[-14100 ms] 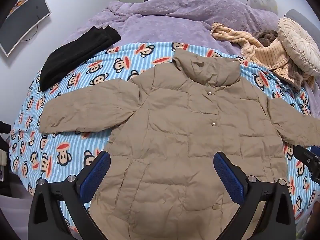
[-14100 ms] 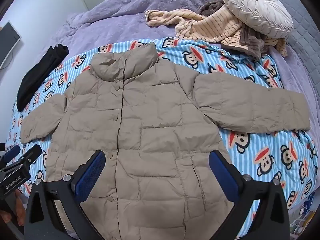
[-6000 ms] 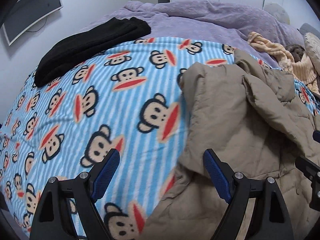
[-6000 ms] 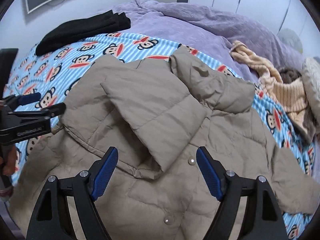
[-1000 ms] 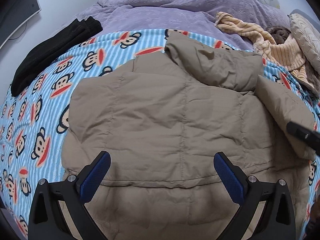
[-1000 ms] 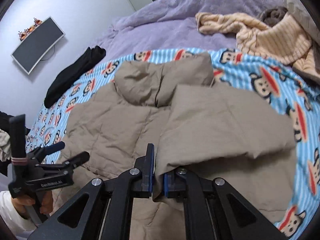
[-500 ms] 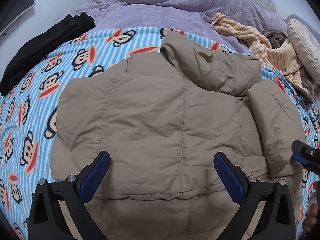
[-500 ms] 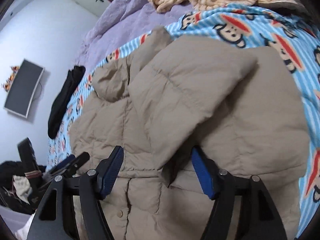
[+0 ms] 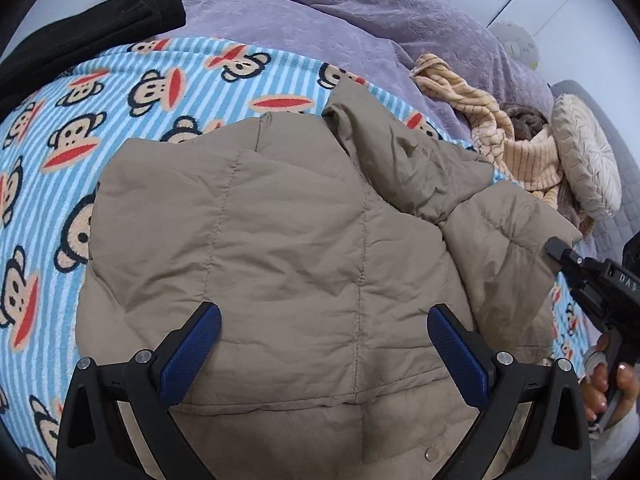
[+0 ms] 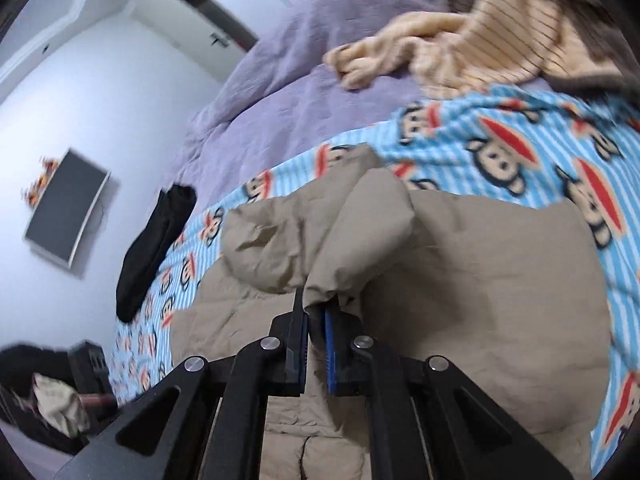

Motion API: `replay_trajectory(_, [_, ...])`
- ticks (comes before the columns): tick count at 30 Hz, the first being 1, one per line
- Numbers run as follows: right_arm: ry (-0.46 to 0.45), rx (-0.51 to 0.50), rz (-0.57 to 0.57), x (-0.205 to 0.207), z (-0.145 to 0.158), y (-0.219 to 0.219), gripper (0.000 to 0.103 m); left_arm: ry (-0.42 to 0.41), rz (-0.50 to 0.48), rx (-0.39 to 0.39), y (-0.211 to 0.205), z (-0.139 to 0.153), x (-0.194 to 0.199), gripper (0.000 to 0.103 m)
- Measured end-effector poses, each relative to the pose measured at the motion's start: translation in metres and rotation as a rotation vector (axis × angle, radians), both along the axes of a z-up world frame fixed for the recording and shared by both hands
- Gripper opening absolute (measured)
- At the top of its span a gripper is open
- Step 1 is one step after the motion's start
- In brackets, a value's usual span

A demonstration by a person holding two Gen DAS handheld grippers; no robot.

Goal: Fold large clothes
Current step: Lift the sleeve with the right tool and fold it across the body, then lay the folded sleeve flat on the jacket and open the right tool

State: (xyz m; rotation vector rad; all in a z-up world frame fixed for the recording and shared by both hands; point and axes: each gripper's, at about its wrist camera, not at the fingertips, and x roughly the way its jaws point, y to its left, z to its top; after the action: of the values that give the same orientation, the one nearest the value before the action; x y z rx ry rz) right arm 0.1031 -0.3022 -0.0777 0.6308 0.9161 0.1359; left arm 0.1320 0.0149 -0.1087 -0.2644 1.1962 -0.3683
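Observation:
A tan puffer jacket point(image 9: 288, 240) lies on the monkey-print blanket point(image 9: 120, 92) with its left side folded over the middle. My left gripper point(image 9: 320, 320) hangs open just above the folded panel, holding nothing. The right sleeve point(image 10: 372, 232) is folded inward beside the collar point(image 10: 264, 248). My right gripper point(image 10: 316, 316) is shut on the sleeve's edge, pinching a bunch of fabric. In the left wrist view the right gripper point(image 9: 556, 249) sits at the jacket's right side, held by a hand point(image 9: 608, 376).
A black garment point(image 9: 80, 28) lies at the blanket's far left. A purple duvet point(image 9: 360, 20) covers the bed's far side. A striped beige garment point(image 9: 520, 152) and a round cushion point(image 9: 588, 160) lie at the far right. A monitor point(image 10: 68, 208) hangs on the wall.
My right gripper, shut a second ago and open half a second ago, has shut again on the sleeve's edge. My left gripper has come down closer to the jacket.

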Motion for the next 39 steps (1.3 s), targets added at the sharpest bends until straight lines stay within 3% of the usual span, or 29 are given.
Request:
replay_trajectory(5, [-0.006, -0.126, 0.248, 0.001, -0.002, 0.081, 0.008, 0.035, 0.026, -0.157, 0.027, 0.004, 0.003, 0.103])
replay_trajectory(8, [0.063, -0.179, 0.360, -0.003, -0.023, 0.121, 0.009, 0.058, 0.024, -0.246, 0.036, 0.005, 0.004, 0.103])
replay_trajectory(11, [0.149, -0.239, 0.436, -0.009, -0.045, 0.147, 0.012, 0.102, 0.006, -0.389, 0.038, 0.003, 0.006, 0.103])
replay_trajectory(12, [0.172, -0.239, 0.446, -0.011, -0.050, 0.150, 0.020, 0.120, -0.012, -0.445, 0.035, 0.002, 0.007, 0.103])
replay_trajectory(13, [0.186, -0.233, 0.444, -0.015, -0.052, 0.149, 0.036, 0.131, -0.030, -0.478, 0.032, 0.002, 0.007, 0.103])
replay_trajectory(14, [0.188, -0.223, 0.436, -0.020, -0.053, 0.146, 0.048, 0.133, -0.043, -0.482, 0.028, 0.002, 0.008, 0.103])
replay_trajectory(15, [0.186, -0.213, 0.413, -0.026, -0.050, 0.139, 0.069, 0.129, -0.051, -0.460, 0.022, 0.002, 0.008, 0.103])
replay_trajectory(16, [0.175, -0.203, 0.385, -0.032, -0.046, 0.130, 0.073, 0.130, -0.061, -0.433, 0.017, -0.001, 0.010, 0.103])
replay_trajectory(21, [0.238, -0.092, 0.226, -0.071, -0.048, 0.057, 0.073, 0.169, -0.086, -0.291, -0.005, -0.023, 0.015, 0.103])
replay_trajectory(26, [0.318, 0.110, -0.050, -0.113, -0.070, -0.036, 0.073, 0.159, -0.097, -0.268, -0.027, -0.028, 0.025, 0.103])
replay_trajectory(29, [0.295, 0.215, -0.200, -0.126, -0.076, -0.074, 0.073, 0.149, -0.105, -0.246, -0.043, -0.026, 0.031, 0.100])
replay_trajectory(30, [0.279, 0.239, -0.255, -0.129, -0.077, -0.087, 0.073, 0.147, -0.110, -0.232, -0.046, -0.026, 0.033, 0.096])
replay_trajectory(32, [0.256, 0.284, -0.336, -0.133, -0.079, -0.106, 0.073, 0.144, -0.125, -0.209, -0.054, -0.025, 0.035, 0.071])
replay_trajectory(33, [0.250, 0.299, -0.367, -0.133, -0.080, -0.112, 0.072, 0.151, -0.139, -0.208, -0.058, -0.025, 0.035, 0.045])
replay_trajectory(34, [0.248, 0.306, -0.393, -0.132, -0.081, -0.119, 0.063, 0.153, -0.150, -0.219, -0.059, -0.024, 0.034, 0.018])
replay_trajectory(35, [0.242, 0.308, -0.411, -0.130, -0.081, -0.124, 0.051, 0.145, -0.156, -0.242, -0.058, -0.021, 0.031, 0.013])
replay_trajectory(36, [0.246, 0.300, -0.411, -0.127, -0.082, -0.127, 0.019, 0.124, -0.150, -0.248, -0.055, -0.016, 0.028, 0.013])
replay_trajectory(37, [0.246, 0.289, -0.404, -0.123, -0.081, -0.127, 0.010, 0.095, -0.146, -0.238, -0.051, -0.011, 0.023, 0.013])
replay_trajectory(39, [0.229, 0.255, -0.368, -0.115, -0.076, -0.125, 0.009, 0.059, -0.134, -0.201, -0.039, -0.005, 0.012, 0.013])
